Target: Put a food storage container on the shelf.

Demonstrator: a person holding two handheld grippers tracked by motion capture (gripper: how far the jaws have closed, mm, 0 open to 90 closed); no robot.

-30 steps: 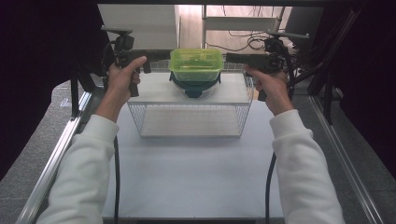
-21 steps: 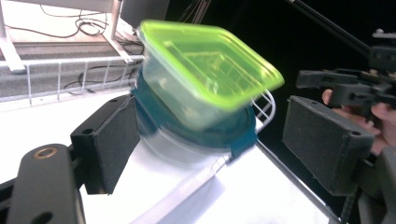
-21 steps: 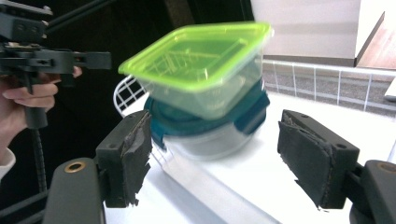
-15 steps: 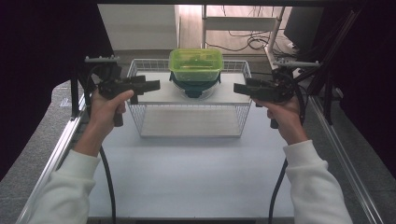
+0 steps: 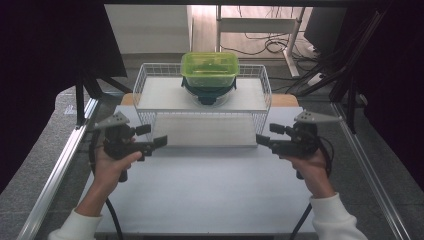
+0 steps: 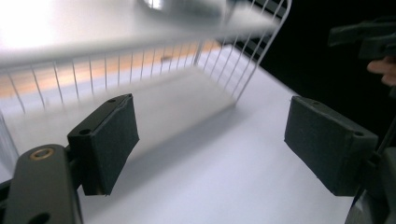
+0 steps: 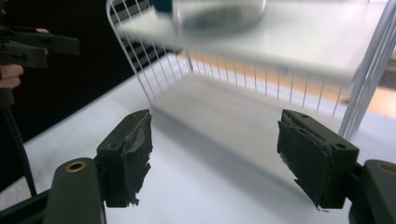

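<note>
Two grippers, left (image 5: 161,141) and right (image 5: 260,139), jaws spread and empty; we should approach the far box (image 5: 209,69) evenly from both sides.

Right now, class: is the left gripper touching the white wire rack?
Apart. In the high view the left gripper sits short of the wire rack, with bare table between; the left gripper view shows its open jaws holding nothing.

No readable text anywhere: no labels, brands, nos. or signs on the green-lidded container (image 5: 209,69), the wire rack (image 5: 202,95), the counter (image 5: 210,180) or either pair of tongs.
</note>
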